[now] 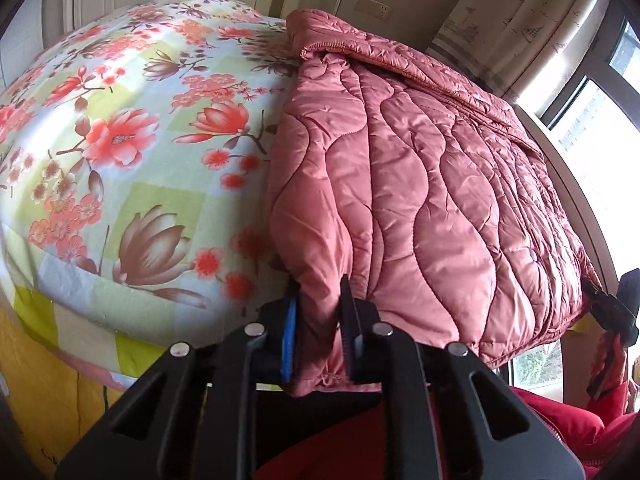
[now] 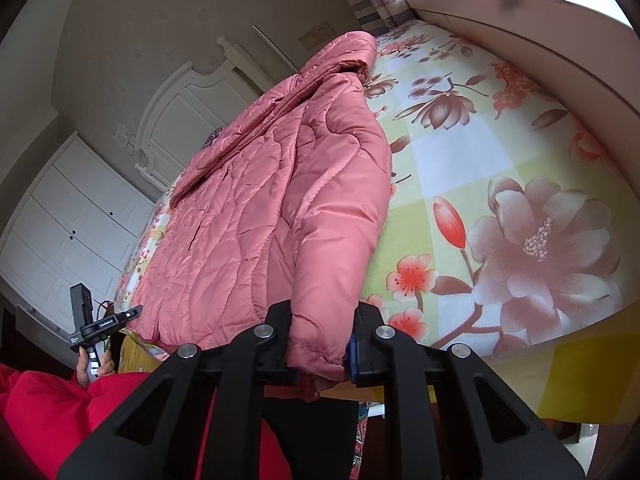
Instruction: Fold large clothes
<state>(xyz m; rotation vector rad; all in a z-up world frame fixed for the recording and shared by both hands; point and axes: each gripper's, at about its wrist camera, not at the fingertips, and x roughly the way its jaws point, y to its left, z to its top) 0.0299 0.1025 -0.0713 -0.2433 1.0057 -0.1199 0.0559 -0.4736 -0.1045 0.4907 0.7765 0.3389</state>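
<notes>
Quilted pink jacket (image 1: 400,184) flat on floral bed (image 1: 120,128); left hand-held gripper (image 1: 318,320) and right hand-held gripper (image 2: 320,340) each clamp a bottom corner. Lift both evenly, keep hem taut, fold toward hood (image 2: 340,60).

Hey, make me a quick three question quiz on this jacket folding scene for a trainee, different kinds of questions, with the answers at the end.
1. True or false: the left gripper is shut on the hem of the pink quilted jacket.
2. Multiple choice: what does the right gripper hold? A) the hood B) a sleeve cuff C) nothing
3. Fill in: the jacket lies on a bedsheet printed with ____.

Key: 1 true. 2 B, the sleeve cuff sits between its fingers. 3 flowers.
</notes>
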